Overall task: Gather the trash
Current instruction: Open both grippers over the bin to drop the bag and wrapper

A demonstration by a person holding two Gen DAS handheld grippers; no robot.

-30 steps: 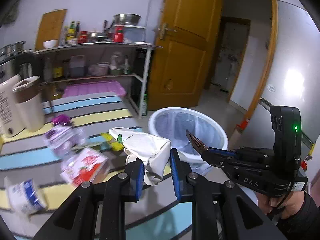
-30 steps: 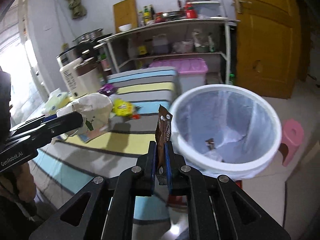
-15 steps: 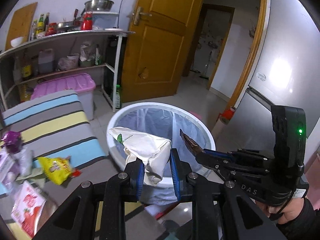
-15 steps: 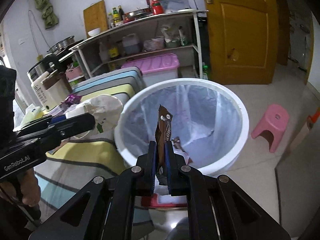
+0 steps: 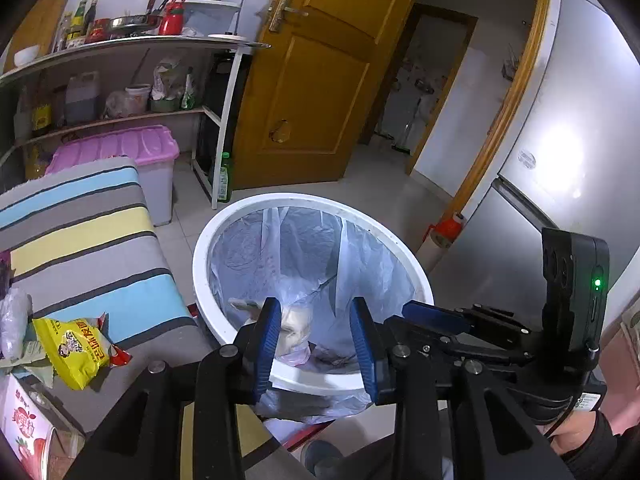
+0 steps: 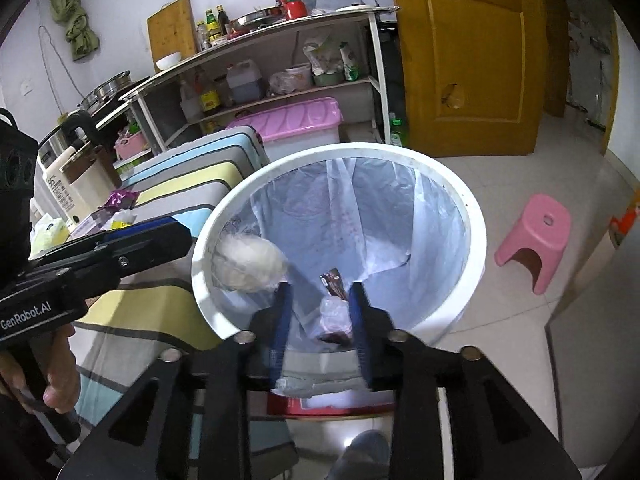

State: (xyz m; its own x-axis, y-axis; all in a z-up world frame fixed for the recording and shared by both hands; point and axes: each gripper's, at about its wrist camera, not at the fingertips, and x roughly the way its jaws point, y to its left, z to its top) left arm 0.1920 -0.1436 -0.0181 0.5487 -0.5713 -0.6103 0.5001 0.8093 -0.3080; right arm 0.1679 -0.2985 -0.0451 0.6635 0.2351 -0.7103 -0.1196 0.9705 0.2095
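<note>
Left claw (image 5: 314, 336) is hanging over the near rim of the white trash bin (image 5: 404, 256), its blue pads (image 5: 267, 340) parted with nothing pressed between them; the jaws have just been opening. A crumpled white paper bag (image 6: 246, 263) is showing blurred just inside the bin's left wall, free of the pads.

Right claw (image 6: 320, 316) is also poised over the bin mouth, jaws just opened and standing apart, gripping nothing. The brown snack wrapper (image 6: 333, 282) is lying loose inside the clear liner (image 6: 360, 216), below the gap between the pads, beside a small crumpled bit of pale plastic (image 6: 334, 314).

A hand (image 6: 60, 372) is gripping the left tool's handle.

To the left, just beside the bin, the striped bench (image 5: 80, 240) is carrying more litter: a yellow snack packet (image 5: 76, 350) near the edge, a red-and-white carton (image 5: 24, 432) nearer the camera, and a purple wrapper (image 6: 120, 199) farther back.

Beyond the bin, a pink-lidded storage box (image 5: 116, 150) is sitting under a metal shelf rack (image 5: 120, 46). A pink stool (image 6: 536, 240) is standing on the tiled floor to the right, and a yellow-brown door (image 5: 316, 68) is behind.
</note>
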